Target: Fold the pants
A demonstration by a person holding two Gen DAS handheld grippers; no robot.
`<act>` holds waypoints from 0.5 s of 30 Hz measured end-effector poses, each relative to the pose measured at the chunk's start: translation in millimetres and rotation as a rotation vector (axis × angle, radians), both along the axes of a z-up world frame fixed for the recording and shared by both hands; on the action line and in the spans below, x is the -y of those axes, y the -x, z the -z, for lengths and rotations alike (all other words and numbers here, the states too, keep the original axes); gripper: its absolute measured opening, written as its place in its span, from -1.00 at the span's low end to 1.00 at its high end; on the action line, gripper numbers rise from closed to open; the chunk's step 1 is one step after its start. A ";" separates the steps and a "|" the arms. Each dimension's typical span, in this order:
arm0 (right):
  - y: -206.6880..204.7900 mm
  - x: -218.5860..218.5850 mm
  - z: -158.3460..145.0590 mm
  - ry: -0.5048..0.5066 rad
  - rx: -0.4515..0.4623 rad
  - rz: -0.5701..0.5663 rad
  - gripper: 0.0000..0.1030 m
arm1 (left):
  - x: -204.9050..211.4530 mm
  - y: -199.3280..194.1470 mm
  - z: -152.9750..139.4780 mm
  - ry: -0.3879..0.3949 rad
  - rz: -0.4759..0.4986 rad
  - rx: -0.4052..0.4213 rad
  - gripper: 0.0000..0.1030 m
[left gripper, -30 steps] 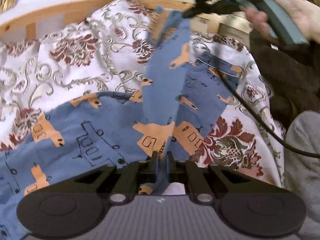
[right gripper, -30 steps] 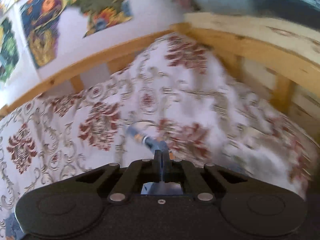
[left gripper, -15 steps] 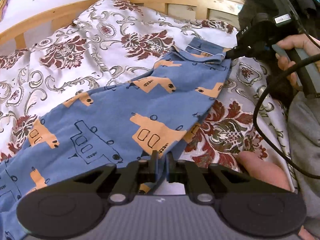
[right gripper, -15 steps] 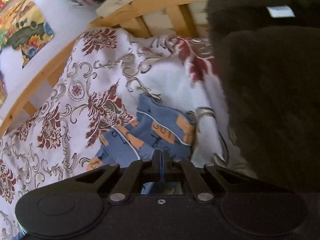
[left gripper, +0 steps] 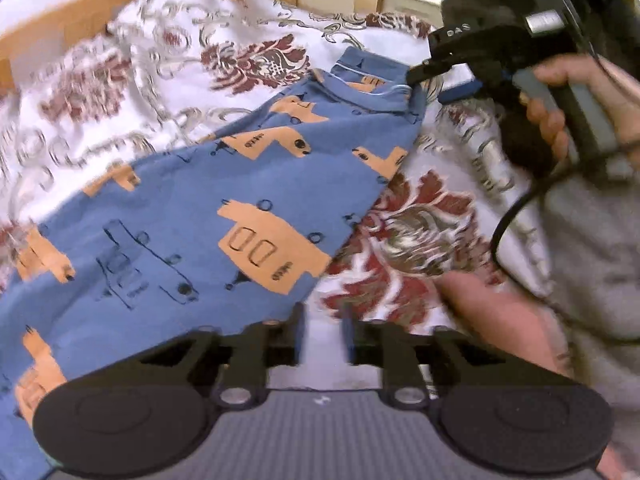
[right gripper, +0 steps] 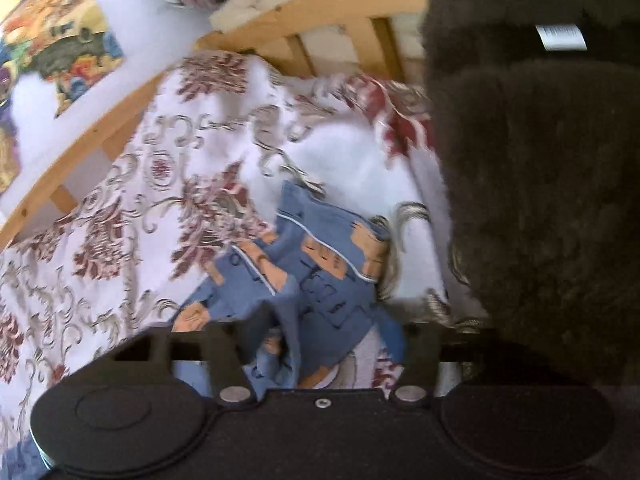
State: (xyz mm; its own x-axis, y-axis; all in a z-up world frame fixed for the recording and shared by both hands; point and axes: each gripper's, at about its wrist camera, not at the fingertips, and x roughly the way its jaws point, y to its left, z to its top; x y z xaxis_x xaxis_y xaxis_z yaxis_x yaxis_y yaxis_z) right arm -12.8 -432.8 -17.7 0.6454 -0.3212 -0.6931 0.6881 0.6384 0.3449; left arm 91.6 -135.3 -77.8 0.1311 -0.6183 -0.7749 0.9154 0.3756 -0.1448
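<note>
Blue pants (left gripper: 240, 200) with orange vehicle prints lie folded lengthwise on the floral bedspread (left gripper: 412, 240), hem end at the far right. My left gripper (left gripper: 322, 320) is open just off the pants' near right edge, only bedspread between its fingers. In the left wrist view my right gripper (left gripper: 416, 74) hovers at the hem corner. In the right wrist view the right gripper (right gripper: 320, 332) stands wide open, with the bunched hem of the pants (right gripper: 320, 272) lying loose between and ahead of its fingers.
A wooden bed frame (right gripper: 280, 24) runs along the far side. A dark brown fuzzy blanket (right gripper: 540, 200) fills the right. A hand (left gripper: 580, 92) holds the right gripper's handle, its black cable (left gripper: 516, 216) hanging down. A grey sleeve (left gripper: 592, 260) lies at right.
Both grippers were shut on the pants a second ago and have opened. The lifted leg came down flat onto the other one, and the cloth rests on the bed.
</note>
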 end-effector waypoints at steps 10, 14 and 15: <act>4.3 -6.0 -32.7 0.097 -0.144 -0.320 0.96 | -13.7 -34.9 -47.8 0.086 -0.114 -0.152 0.99; -5.1 -27.9 -34.9 0.295 -0.226 -0.492 0.96 | 19.6 -65.8 -62.0 0.070 -0.155 -0.164 0.99; -7.7 -36.7 -33.4 0.388 -0.265 -0.527 0.96 | 32.0 -76.4 -66.1 0.079 -0.166 -0.188 0.99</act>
